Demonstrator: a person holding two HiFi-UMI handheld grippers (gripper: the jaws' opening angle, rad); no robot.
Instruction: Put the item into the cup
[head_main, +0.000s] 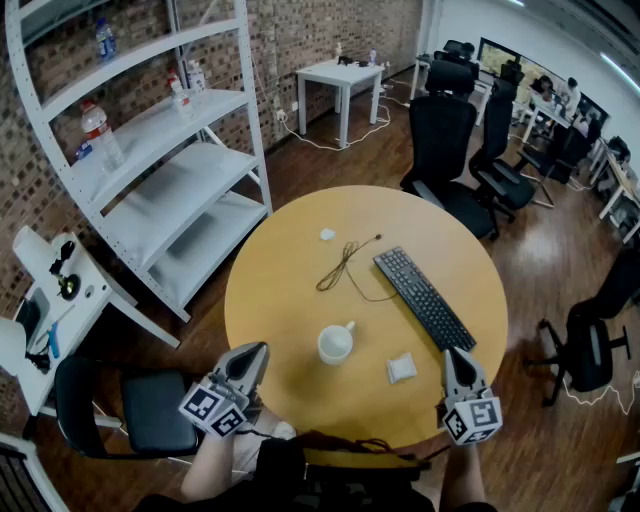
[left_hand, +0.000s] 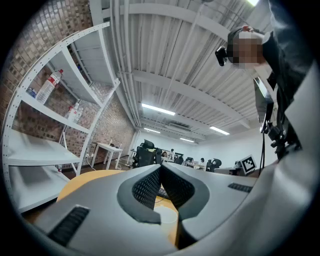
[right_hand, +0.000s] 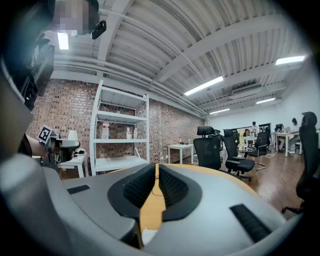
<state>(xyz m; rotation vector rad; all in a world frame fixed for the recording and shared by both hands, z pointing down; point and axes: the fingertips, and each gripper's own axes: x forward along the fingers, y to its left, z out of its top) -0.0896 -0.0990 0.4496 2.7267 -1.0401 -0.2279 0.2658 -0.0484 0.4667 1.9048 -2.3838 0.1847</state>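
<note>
A white cup (head_main: 336, 343) with a handle stands upright on the round yellow table (head_main: 290, 300), near its front. A small white folded item (head_main: 401, 368) lies to the cup's right. My left gripper (head_main: 256, 350) hovers at the table's front-left edge, left of the cup, jaws shut and empty. My right gripper (head_main: 452, 353) is at the front-right edge, just right of the item, also shut with nothing in it. In the left gripper view the cup (left_hand: 167, 216) shows below the closed left gripper (left_hand: 160, 168). Under the closed right gripper (right_hand: 156, 168) a corner of the item (right_hand: 148, 235) shows.
A black keyboard (head_main: 424, 298) lies at the right of the table, a thin dark cable (head_main: 345, 265) in the middle and a small white scrap (head_main: 327, 235) behind it. White shelving (head_main: 170, 170) stands to the left. Black office chairs (head_main: 445, 140) stand behind the table, one chair (head_main: 150, 405) at front left.
</note>
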